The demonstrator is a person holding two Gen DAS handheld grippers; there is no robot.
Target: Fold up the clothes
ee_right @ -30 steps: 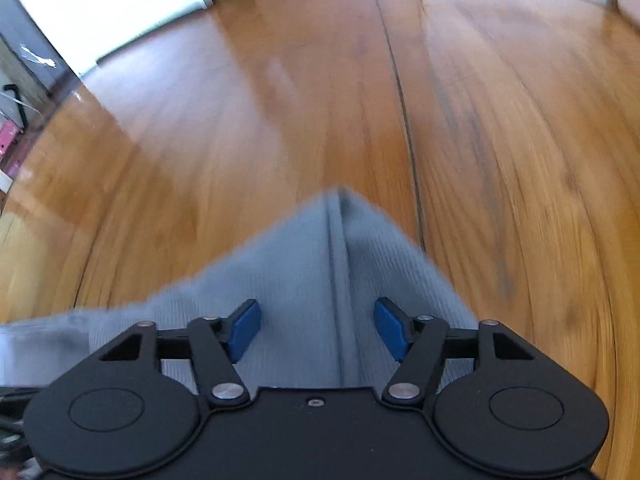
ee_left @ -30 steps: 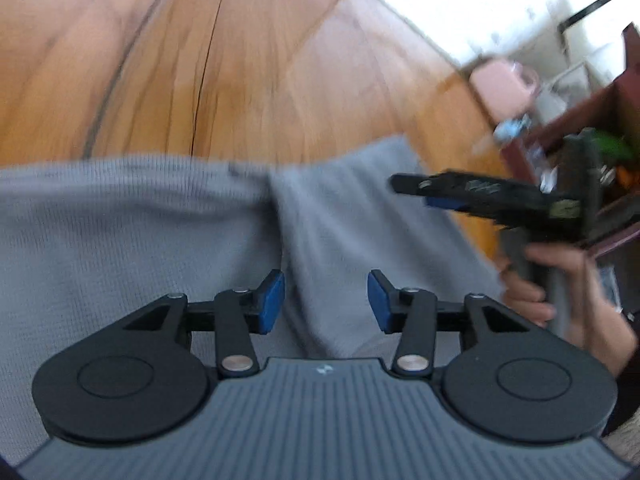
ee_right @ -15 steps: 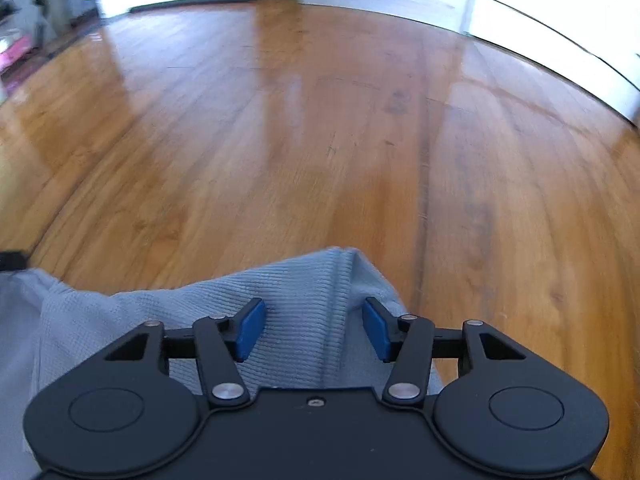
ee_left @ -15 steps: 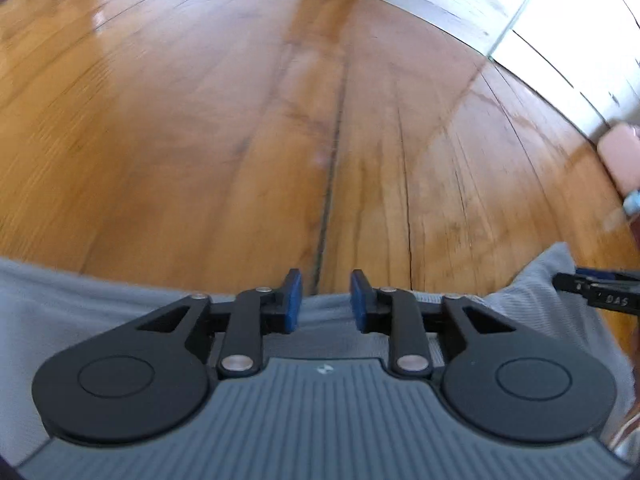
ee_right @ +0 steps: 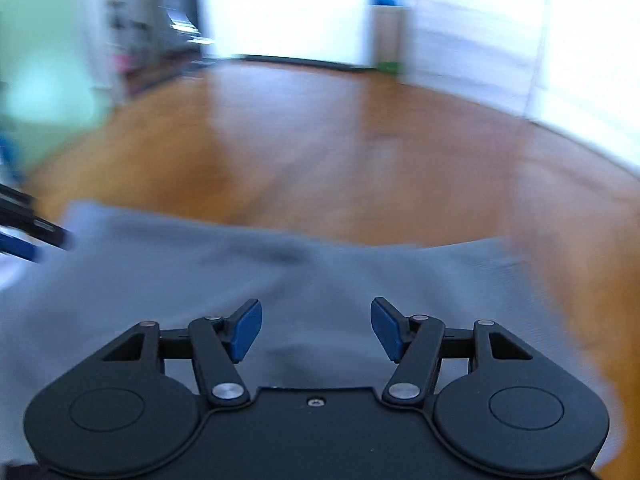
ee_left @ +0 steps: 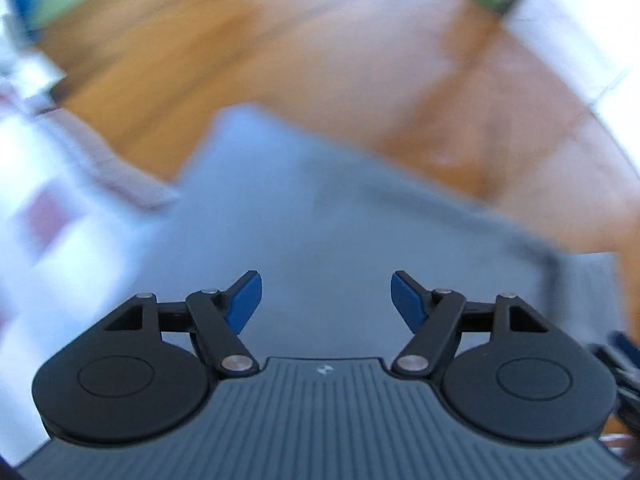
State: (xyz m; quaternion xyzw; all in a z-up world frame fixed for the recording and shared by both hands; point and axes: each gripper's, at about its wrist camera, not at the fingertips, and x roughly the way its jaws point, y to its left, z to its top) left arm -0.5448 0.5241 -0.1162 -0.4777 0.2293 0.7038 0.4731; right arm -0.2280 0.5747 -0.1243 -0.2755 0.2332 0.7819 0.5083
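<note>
Grey garment lies spread on the wooden floor, blurred. Left gripper and right gripper hover over it, jaws opening, fingers spread, nothing pinched between them.

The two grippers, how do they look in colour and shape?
The left gripper has black linkage fingers with blue pads, two round black discs and a grey ribbed body with a small white logo. The right gripper is alike, but its body is plain black with one screw.
</note>
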